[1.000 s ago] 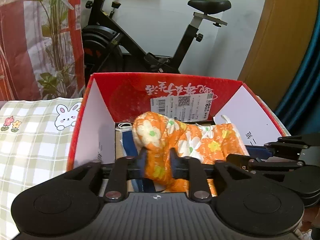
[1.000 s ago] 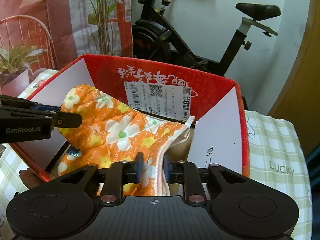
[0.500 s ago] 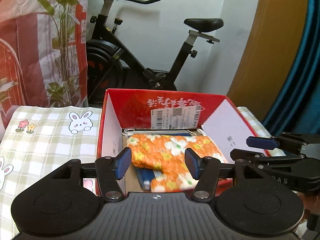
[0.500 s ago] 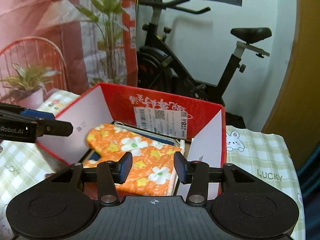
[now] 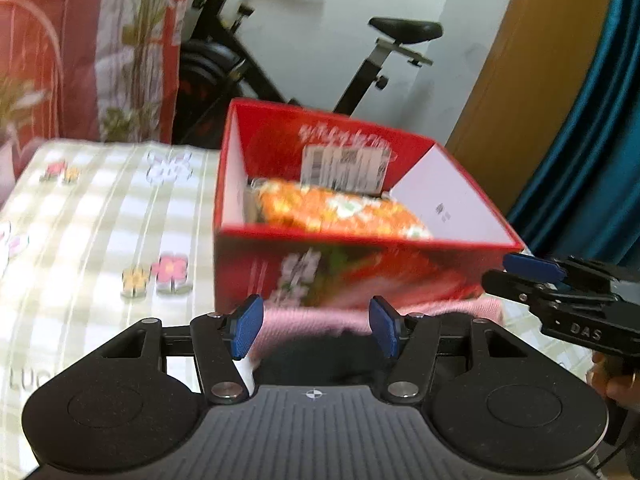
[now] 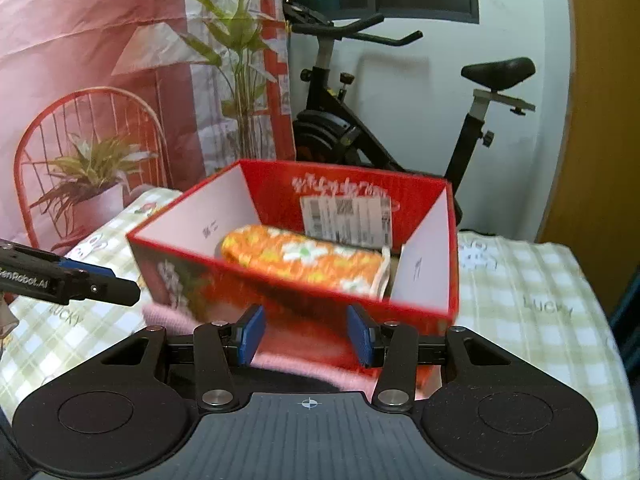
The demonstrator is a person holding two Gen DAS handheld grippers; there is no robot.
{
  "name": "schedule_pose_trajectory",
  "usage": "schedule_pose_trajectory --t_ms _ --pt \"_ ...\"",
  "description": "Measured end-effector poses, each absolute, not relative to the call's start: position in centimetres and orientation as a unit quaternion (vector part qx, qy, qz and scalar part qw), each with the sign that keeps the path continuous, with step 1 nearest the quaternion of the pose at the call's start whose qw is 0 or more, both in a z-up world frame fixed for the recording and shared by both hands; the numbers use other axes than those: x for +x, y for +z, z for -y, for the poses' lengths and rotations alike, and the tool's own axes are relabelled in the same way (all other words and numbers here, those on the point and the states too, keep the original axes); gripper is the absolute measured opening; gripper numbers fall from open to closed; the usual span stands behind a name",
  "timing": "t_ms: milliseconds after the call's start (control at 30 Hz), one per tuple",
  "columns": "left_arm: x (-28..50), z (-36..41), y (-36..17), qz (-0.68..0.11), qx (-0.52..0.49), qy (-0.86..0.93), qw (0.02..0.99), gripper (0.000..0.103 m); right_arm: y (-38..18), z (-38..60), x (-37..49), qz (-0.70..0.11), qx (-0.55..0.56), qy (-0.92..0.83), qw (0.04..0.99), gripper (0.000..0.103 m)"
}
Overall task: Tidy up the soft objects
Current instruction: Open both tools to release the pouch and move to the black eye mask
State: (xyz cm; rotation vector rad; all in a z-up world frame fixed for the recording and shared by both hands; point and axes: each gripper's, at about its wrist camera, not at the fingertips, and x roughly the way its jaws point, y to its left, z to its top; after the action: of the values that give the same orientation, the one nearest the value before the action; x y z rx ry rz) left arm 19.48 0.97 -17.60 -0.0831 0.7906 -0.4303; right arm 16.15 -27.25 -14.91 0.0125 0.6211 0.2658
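An orange flowered cloth [image 5: 340,208] [image 6: 304,256] lies inside the red cardboard box [image 5: 360,268] [image 6: 248,280] on the checked tablecloth. A pink soft item [image 5: 320,320] [image 6: 296,356] lies in front of the box, with something black [image 5: 320,360] nearer to me. My left gripper [image 5: 316,330] hangs open over the pink item, short of the box's near wall, its blue pads [image 5: 246,326] pressing on nothing. My right gripper [image 6: 306,334] is likewise open above the pink item. Each gripper shows in the other's view, the right gripper [image 5: 532,268] and the left gripper [image 6: 100,284].
The box stands on a table with a green checked cloth [image 5: 100,220] [image 6: 540,300]. An exercise bike [image 6: 360,132] stands behind it. A potted plant [image 6: 92,176] and red chair are at the back left, a wooden door [image 5: 540,80] and blue curtain [image 5: 592,140] at the right.
Both grippers let go of the orange cloth, opened and drew back out of the box. The cloth now lies flat inside, and the pink item has come into view.
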Motion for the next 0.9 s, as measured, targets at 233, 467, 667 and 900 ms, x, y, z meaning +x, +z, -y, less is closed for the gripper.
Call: schedule_pose_trajectory --t_ms 233,467,667,900 --pt "19.1 -2.1 -20.9 -0.410 -0.063 -0.189 0.890 0.061 -18.3 27.7 14.2 -0.335 0.021 0.123 0.934 0.044" --pt "18.8 -1.9 -22.9 -0.426 -0.071 -0.187 0.882 0.061 -20.4 28.6 13.7 -0.357 0.045 0.108 0.927 0.049" --pt "18.6 -1.3 -24.3 -0.439 -0.067 -0.187 0.876 0.061 -21.2 29.1 13.6 -0.364 0.066 0.095 0.924 0.055" --pt "18.2 -1.4 -25.2 -0.445 -0.074 -0.189 0.872 0.061 -21.3 29.5 13.8 -0.370 0.085 0.100 0.920 0.056"
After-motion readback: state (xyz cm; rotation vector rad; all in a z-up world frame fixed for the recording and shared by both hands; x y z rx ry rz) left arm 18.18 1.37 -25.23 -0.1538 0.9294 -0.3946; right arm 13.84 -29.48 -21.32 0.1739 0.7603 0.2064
